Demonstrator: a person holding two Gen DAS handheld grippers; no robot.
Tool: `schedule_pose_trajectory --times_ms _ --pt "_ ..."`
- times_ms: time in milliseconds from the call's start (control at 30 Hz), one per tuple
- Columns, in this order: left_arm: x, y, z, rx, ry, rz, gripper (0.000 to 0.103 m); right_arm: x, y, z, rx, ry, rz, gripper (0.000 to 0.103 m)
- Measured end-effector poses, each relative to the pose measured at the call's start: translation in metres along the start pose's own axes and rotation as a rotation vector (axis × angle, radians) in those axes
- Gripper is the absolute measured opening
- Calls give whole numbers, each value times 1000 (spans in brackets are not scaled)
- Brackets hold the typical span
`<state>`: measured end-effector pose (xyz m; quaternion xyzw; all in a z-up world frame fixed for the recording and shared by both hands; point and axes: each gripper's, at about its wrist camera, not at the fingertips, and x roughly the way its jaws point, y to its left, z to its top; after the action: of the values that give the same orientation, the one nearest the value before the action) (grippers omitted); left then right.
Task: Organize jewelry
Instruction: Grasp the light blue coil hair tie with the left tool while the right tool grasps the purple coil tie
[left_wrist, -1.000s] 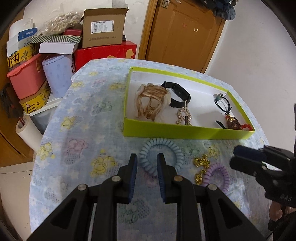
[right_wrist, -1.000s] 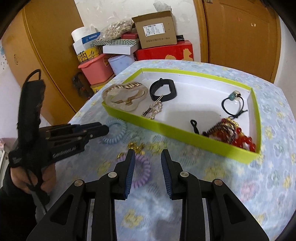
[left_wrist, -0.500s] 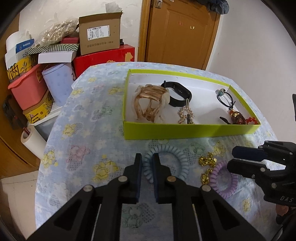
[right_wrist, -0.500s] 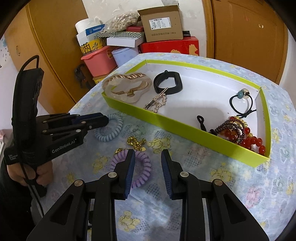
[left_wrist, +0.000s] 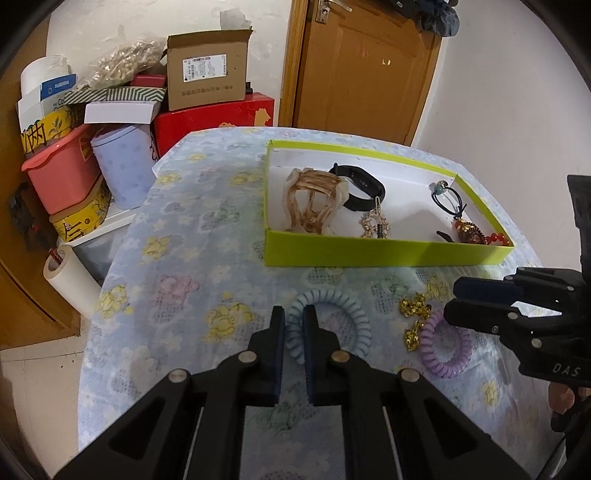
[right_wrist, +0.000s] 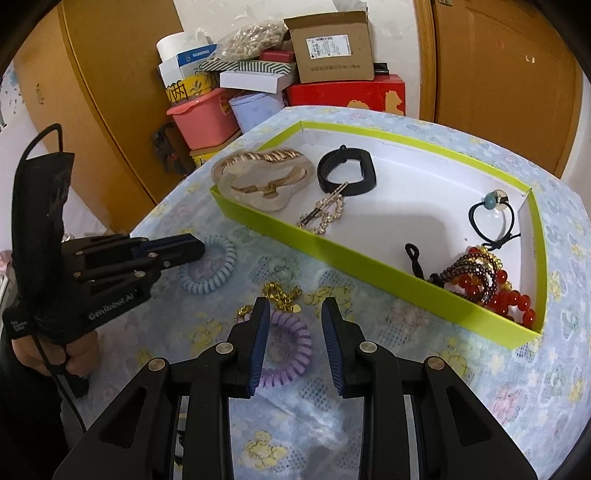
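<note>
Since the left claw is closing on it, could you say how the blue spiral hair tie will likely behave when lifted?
The blue spiral hair tie looks soft and coiled, so it will probably squash between the pads. Being a thin open ring, it is likely light and may dangle or stretch.

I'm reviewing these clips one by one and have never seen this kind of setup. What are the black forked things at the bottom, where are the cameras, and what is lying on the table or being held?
There is no robot here. A person holds a hand-held gripper in each hand, and each one carries a wide-angle camera that looks forward along its two fingers; that is the black fork at the bottom of each picture.

In the left camera's picture, the left hand-held gripper has just been closing on the rim of a blue spiral hair tie, which sits between its fingers. In the right camera's picture, the right hand-held gripper is open over a purple spiral hair tie, gripping nothing.

A gold chain also lies on the flowered tablecloth. The green tray already holds a large hair claw, a black band, a sparkly clip, a black hair elastic and red beads.
</note>
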<state>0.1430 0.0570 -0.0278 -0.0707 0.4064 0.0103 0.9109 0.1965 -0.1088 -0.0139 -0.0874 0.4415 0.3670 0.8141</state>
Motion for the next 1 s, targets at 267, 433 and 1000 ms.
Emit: schedule_pose_trajectory --times_ms 267,433,1000 --pt "-4 7 -3 -18 -2 -2 10 9 2 -5 -26 38 4 30" --pt "-4 6 -3 -16 -1 -6 10 9 9 -11 -73 37 -21 12" --pt "-17 0 -8 -9 -7 -11 10 -11 6 -24 -54 4 -68 9"
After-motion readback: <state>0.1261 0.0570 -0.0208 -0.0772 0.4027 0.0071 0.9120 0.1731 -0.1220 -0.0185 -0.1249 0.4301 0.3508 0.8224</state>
